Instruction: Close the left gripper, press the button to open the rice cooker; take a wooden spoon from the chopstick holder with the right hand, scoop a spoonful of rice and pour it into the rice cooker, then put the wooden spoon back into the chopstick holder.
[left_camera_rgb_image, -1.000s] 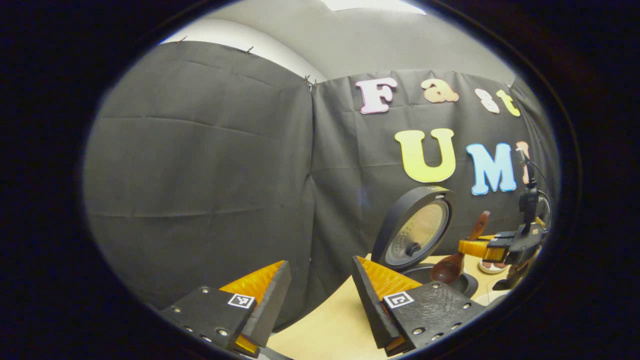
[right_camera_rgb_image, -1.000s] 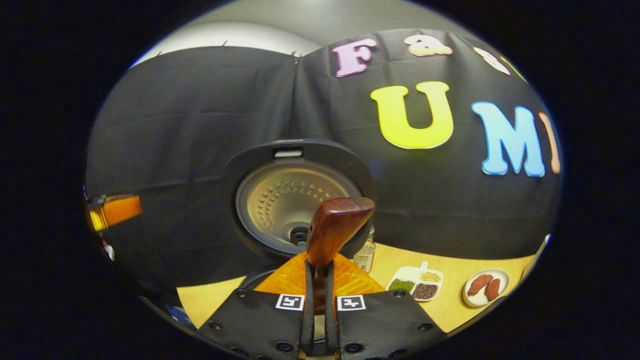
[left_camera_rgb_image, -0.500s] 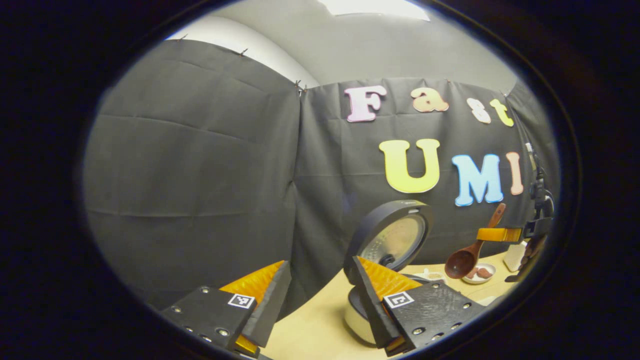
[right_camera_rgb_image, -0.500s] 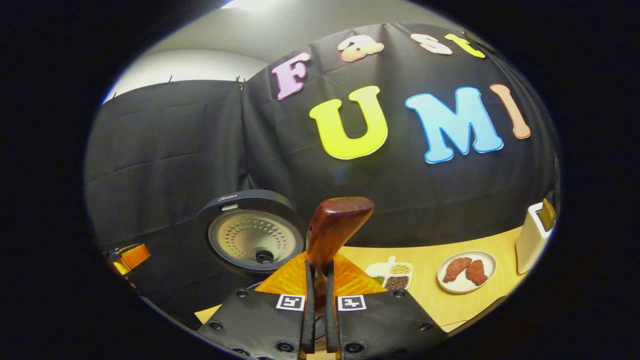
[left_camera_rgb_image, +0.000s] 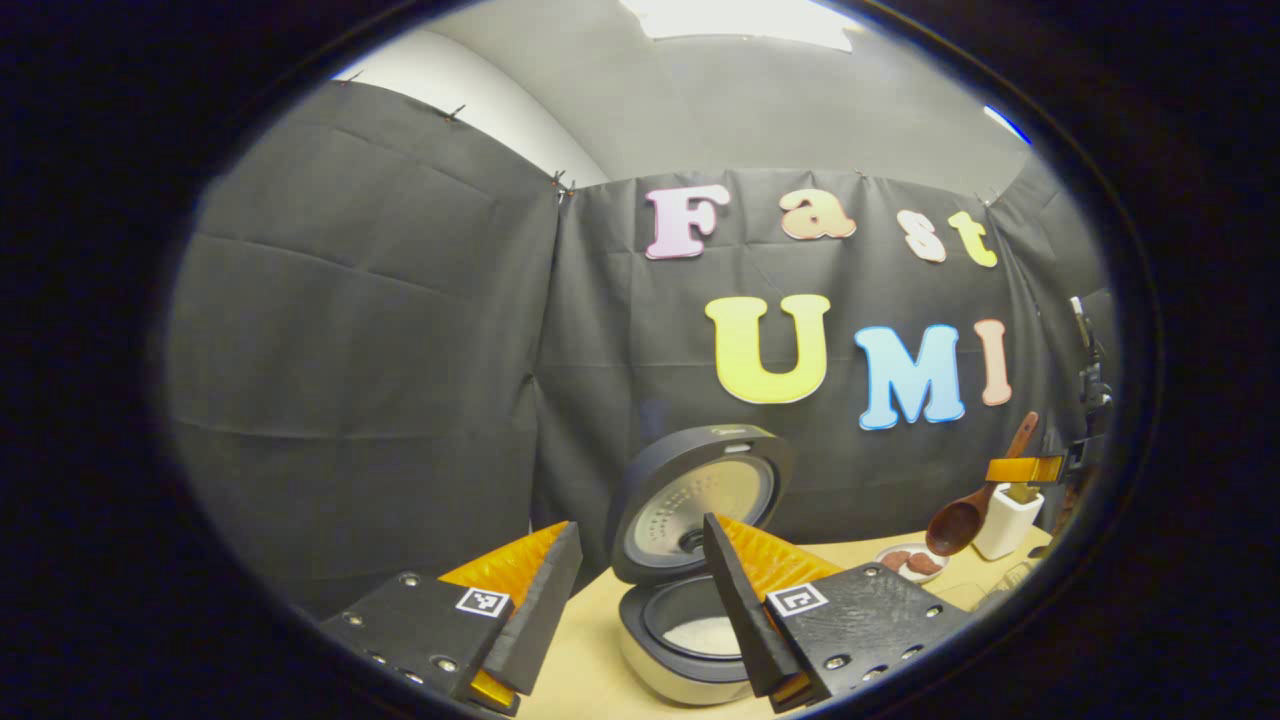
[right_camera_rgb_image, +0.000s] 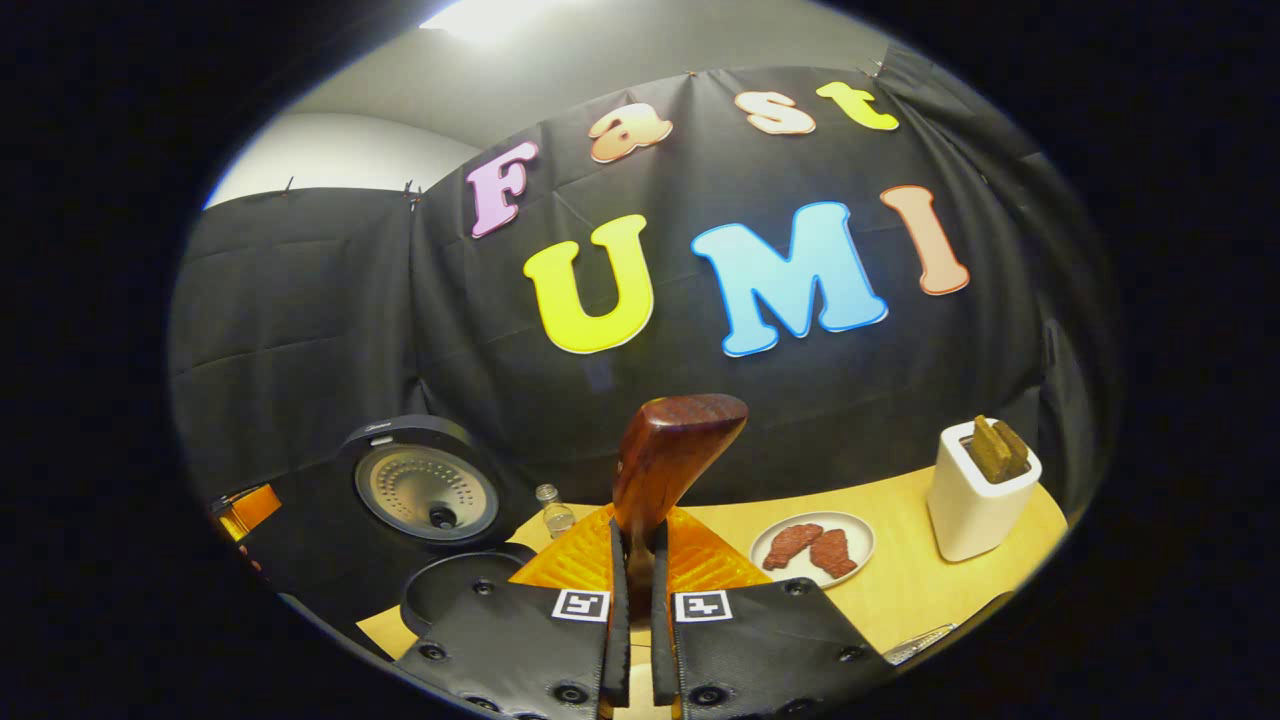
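Note:
The rice cooker (left_camera_rgb_image: 690, 655) stands open with its lid (left_camera_rgb_image: 700, 505) upright and white rice in the pot. My left gripper (left_camera_rgb_image: 640, 527) hangs open in front of it, holding nothing. In the right gripper view, my right gripper (right_camera_rgb_image: 637, 530) is shut on the reddish handle of the wooden spoon (right_camera_rgb_image: 670, 455). From the left gripper view, that spoon (left_camera_rgb_image: 958, 522) hangs bowl-down in the air beside the white chopstick holder (left_camera_rgb_image: 1005, 520). The holder (right_camera_rgb_image: 975, 495) has wooden utensils standing in it and sits to the right of my right gripper. The cooker lid (right_camera_rgb_image: 425, 490) is down to its left.
A white plate (right_camera_rgb_image: 812, 545) with brown food pieces lies on the wooden table (right_camera_rgb_image: 900, 590) between cooker and holder. A small glass bottle (right_camera_rgb_image: 553, 510) stands behind the cooker. Black cloth walls close off the back and left side.
My right gripper has carried the spoon away from above the cooker, rightward to near the chopstick holder. The left gripper view has swung, bringing the whole cooker and its rice into sight.

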